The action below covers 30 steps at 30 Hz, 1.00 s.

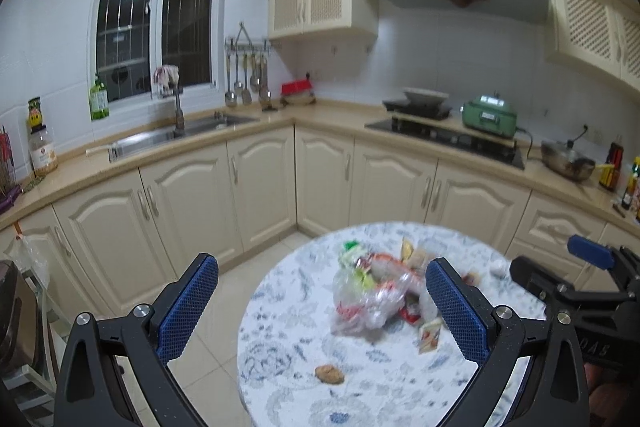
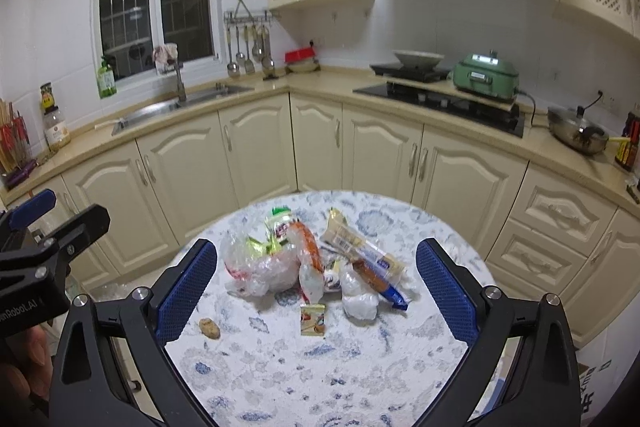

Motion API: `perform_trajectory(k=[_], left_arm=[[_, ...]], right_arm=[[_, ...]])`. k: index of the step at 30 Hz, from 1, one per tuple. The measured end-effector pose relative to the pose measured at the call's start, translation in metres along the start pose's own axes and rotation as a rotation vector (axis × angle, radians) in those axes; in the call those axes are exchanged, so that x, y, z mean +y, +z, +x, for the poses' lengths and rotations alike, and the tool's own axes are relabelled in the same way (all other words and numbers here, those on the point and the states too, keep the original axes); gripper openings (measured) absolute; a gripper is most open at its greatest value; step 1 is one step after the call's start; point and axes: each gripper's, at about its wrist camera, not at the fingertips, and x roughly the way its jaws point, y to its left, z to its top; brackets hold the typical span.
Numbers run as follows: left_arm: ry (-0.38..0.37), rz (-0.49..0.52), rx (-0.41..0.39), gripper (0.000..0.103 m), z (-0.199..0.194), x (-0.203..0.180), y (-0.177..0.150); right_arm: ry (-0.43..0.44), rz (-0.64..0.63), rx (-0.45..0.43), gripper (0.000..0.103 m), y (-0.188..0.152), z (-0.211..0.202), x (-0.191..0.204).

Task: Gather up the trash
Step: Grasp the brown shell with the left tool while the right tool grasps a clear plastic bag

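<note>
The right gripper's (image 2: 316, 287) blue-padded fingers (image 2: 186, 291) stood spread wide and empty, and the left gripper's (image 1: 322, 311) likewise. Straight ahead of the right pair, between its pads, lay the trash heap (image 2: 308, 259) mid-way across the round patterned table (image 2: 280, 379); its long wrapper (image 2: 364, 259) ran diagonally. The left gripper sat off to the heap's side, so the right one looked better placed.

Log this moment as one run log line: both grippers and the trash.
left gripper: open, empty | right gripper: open, empty | trash pile: untouched on round table | brown scrap: lying apart from pile
</note>
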Motion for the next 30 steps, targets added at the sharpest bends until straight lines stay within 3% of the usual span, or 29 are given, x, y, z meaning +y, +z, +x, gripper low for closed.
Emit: perform_trajectory(k=[17,25,26,30], left_arm=[[-0.002,0.043,0.369,0.102,0.130,0.008,-0.056],[-0.021,0.056,0.462,0.101,0.181,0.008,-0.074],[-0.023,0.057,0.473,0.099,0.187,0.008,-0.075],[-0.055,0.049,0.505,0.077,0.205,0.005,-0.086]], right_arm=[[0.048,0.020,0.280,0.074,-0.066,0.111,-0.014],[0.067,0.046,0.356,0.072,-0.078,0.143,-0.024],[0.072,0.050,0.361,0.072,-0.079,0.147,-0.025],[0.090,0.059,0.354,0.071,-0.076,0.152,-0.025]])
